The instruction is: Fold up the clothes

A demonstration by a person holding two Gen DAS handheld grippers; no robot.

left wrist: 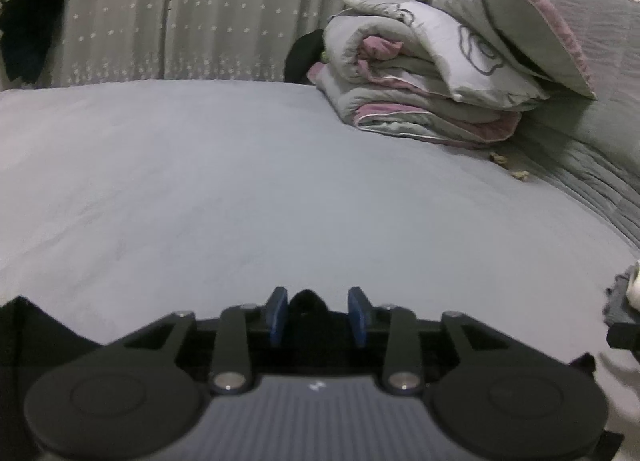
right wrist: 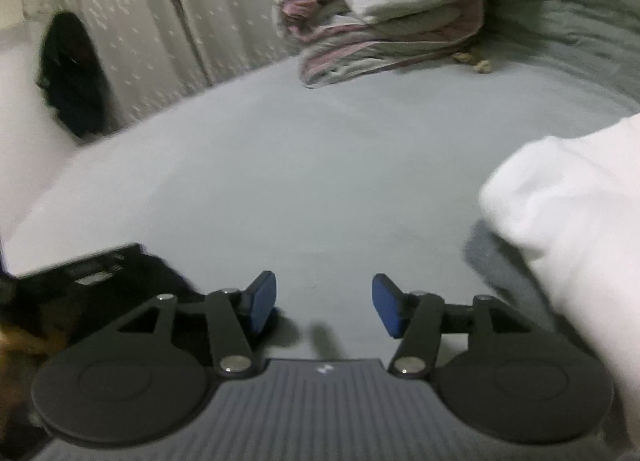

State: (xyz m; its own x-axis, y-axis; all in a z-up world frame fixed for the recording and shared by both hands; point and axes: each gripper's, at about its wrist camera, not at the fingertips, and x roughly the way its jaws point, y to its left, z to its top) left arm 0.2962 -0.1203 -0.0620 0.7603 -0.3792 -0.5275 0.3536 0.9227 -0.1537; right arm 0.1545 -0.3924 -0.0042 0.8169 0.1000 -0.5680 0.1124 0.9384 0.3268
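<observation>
My left gripper (left wrist: 318, 313) hangs low over the grey bed sheet (left wrist: 240, 181). Its blue pads (left wrist: 277, 315) stand part-way apart, with a fold of black cloth (left wrist: 306, 303) rising between them; whether the pads touch it is unclear. More of the black garment (left wrist: 36, 325) lies under the gripper at the lower left. My right gripper (right wrist: 324, 309) is open and empty above the sheet (right wrist: 300, 181). A white garment (right wrist: 572, 213) lies just right of it, over a grey one (right wrist: 492, 257). The black garment (right wrist: 132, 281) shows at its left.
A folded grey and pink duvet with a pillow (left wrist: 440, 73) is stacked at the back right of the bed, also in the right wrist view (right wrist: 380, 21). A grey quilt (left wrist: 592, 149) lies beside it. Curtains (left wrist: 180, 9) hang behind. Dark clothing (left wrist: 28, 9) hangs far left.
</observation>
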